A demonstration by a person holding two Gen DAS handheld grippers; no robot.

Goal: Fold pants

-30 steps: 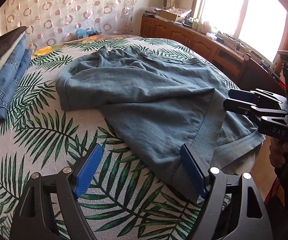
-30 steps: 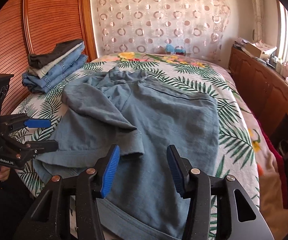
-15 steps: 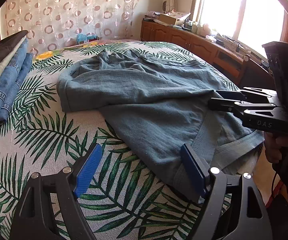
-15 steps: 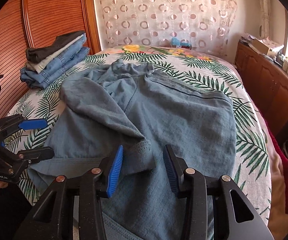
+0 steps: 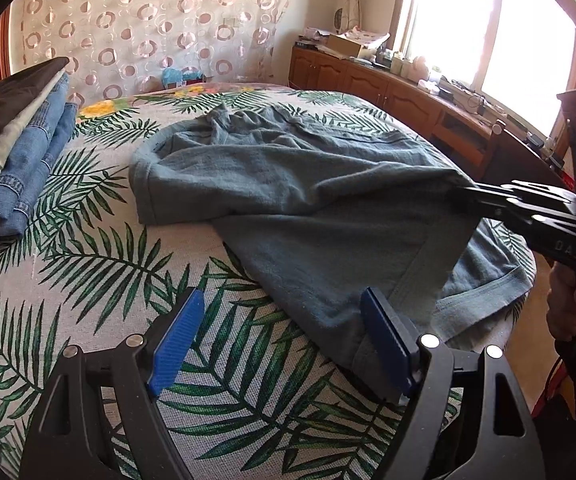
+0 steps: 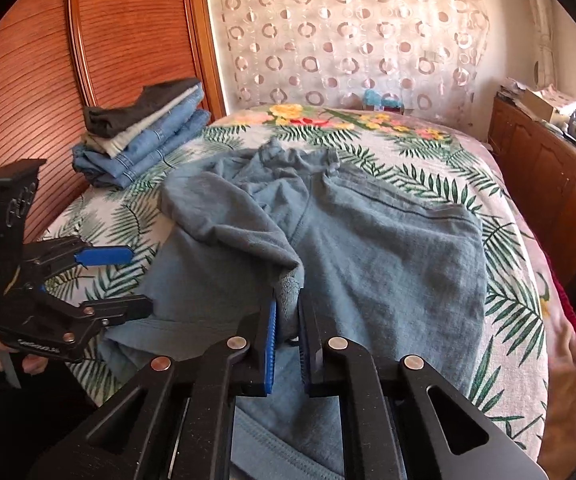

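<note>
pants [image 6: 368, 264] spread on bed [image 6: 508, 208], centre of right view | right gripper [image 6: 288, 316] just closed, clamped on folded hem at 6 o'clock | left gripper [image 5: 283, 336] apart, empty | risk: thin pinch slips when lifted, fold collapses

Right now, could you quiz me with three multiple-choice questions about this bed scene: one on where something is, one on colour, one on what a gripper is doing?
1. Where is the stack of folded clothes?
A. beside the wooden headboard
B. on the cabinet
C. on the floor

2. What colour are the pants?
A. red
B. grey-blue
C. white

3. The right gripper is:
A. wide open
B. out of view
C. shut on the pants

Answers:
1 A, it sits on the bed by the headboard.
2 B, the cloth is grey-blue.
3 C, cloth is pinched between its pads.
</note>
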